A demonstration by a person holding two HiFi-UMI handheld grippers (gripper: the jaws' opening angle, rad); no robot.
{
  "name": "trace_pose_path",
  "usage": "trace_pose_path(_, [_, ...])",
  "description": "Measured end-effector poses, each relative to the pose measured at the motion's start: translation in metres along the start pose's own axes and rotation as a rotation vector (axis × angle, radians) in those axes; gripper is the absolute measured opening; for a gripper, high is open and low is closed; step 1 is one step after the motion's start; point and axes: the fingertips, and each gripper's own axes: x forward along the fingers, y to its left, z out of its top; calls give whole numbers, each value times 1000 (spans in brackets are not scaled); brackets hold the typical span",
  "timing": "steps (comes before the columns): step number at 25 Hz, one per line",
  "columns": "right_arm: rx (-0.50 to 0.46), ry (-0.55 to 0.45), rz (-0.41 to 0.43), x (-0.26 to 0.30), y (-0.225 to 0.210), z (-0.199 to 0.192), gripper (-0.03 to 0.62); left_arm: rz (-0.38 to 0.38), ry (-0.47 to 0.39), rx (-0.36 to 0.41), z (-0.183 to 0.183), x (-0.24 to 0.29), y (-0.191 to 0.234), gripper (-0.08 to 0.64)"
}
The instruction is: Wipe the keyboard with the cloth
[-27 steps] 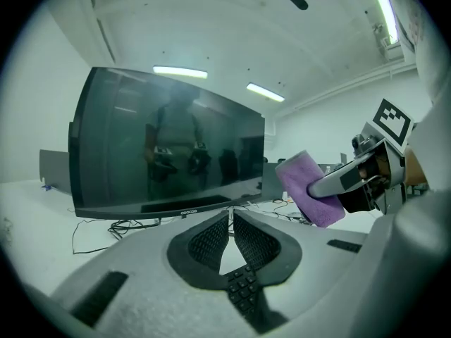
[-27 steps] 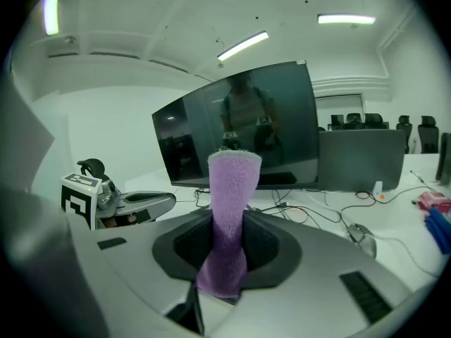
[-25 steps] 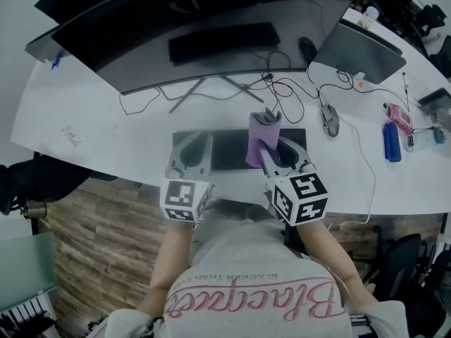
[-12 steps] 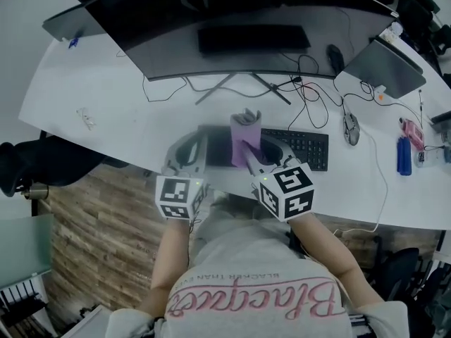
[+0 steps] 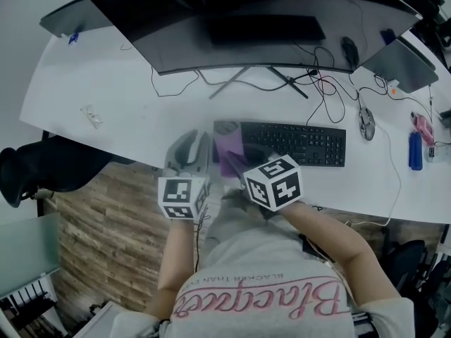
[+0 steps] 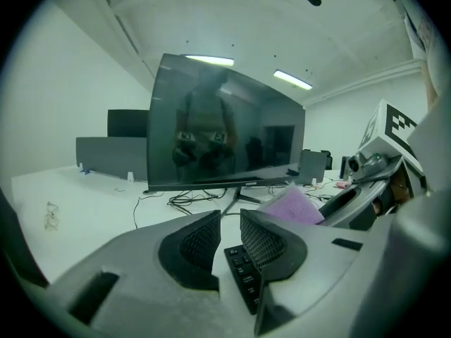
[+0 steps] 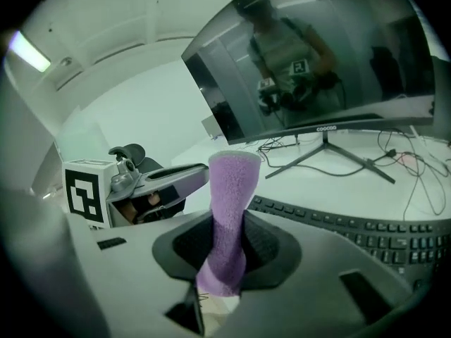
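Lower centre of the head view: right gripper (image 5: 236,159), jaws clamped on the purple cloth (image 7: 227,196), which stands folded between the pads. Left gripper (image 6: 229,239) just to its left: jaws nearly together with a thin gap, nothing in it. Mid-frame: the cloth sits at the left end of the black keyboard (image 5: 299,144); contact not discernible. White desk (image 5: 106,83). Further up: mouse (image 5: 365,123) at right, cables (image 5: 320,94), then the curved monitor (image 5: 268,37) along the top edge.
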Motion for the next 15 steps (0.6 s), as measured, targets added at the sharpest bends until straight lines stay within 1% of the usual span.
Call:
trace_pose_path(3, [17,47,-9,20,5,-11,87,6,6,-19,-9,-1,16,58])
trace_pose_path(5, [23,61,-21,31,6,-16,87,-6,15,-33,-15,1,22,58])
trace_pose_path(9, [35,89,-36,47,10,-27,87,-27,40,-44,-25,4,28,58])
trace_pose_path(15, [71,157,-63,66,5,-50,87,-56,89,-51,-41,8,29,58])
